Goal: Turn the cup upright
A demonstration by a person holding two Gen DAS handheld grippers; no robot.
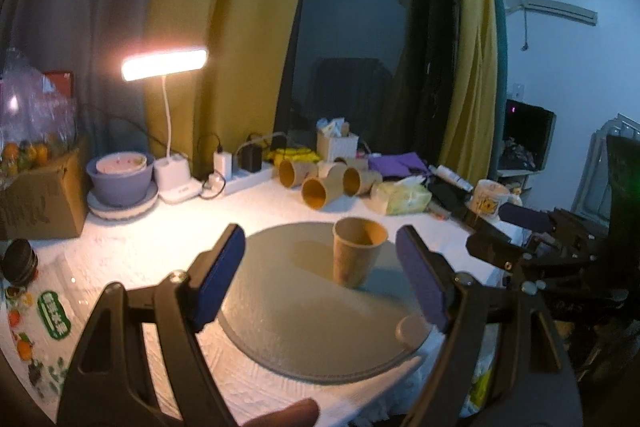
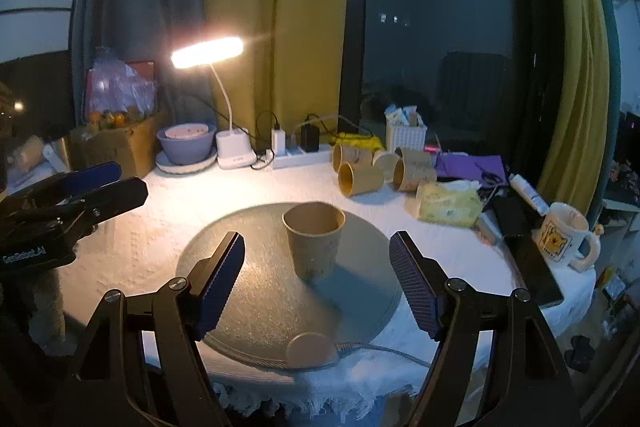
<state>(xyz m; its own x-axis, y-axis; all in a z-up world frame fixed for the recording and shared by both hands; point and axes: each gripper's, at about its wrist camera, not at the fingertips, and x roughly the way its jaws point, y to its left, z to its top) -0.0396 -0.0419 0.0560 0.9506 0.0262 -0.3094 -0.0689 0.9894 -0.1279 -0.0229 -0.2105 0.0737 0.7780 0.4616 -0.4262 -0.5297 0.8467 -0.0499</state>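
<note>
Now cup (image 2: 314, 243) upright on round mat (image 2: 248, 291), beyond both grippers' spread fingers (image 2: 222, 283), untouched.

White-clothed table (image 2: 152, 227) bears a round glass disc (image 2: 248, 291).

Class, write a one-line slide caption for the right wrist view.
Open right gripper faces an upright paper cup on a round glass plate, lamp lit behind.

Dim room; glaring desk lamp (image 1: 164, 63) casts shadows, fisheye-warped edges.
</note>
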